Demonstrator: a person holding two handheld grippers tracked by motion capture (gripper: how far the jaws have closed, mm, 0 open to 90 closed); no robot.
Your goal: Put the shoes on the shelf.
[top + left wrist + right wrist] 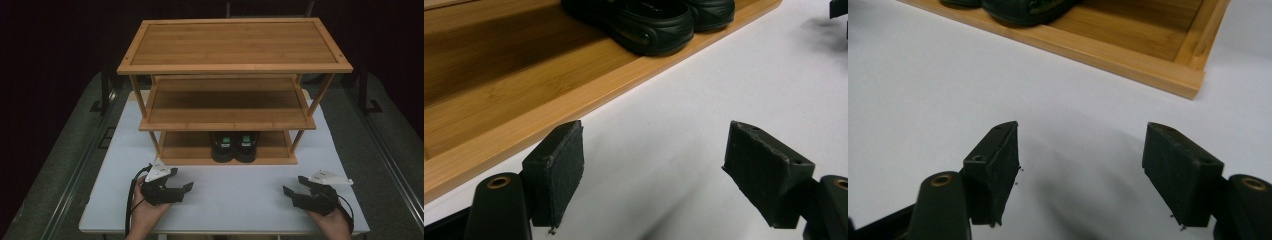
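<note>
Both grippers are hovering open and empty over the white table, left gripper and right gripper flanking the black shoes sitting on the bamboo rack's bottom shelf, green insole labels unreadable.

Recording lab: white table, dark backdrop, metal rig frame.

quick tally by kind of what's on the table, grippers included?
Wooden rack: 1
Black shoes, bottom shelf: 2, left and right
Grippers, both open with nothing between the fingers: 2, left gripper and right gripper
Total: 5
</note>
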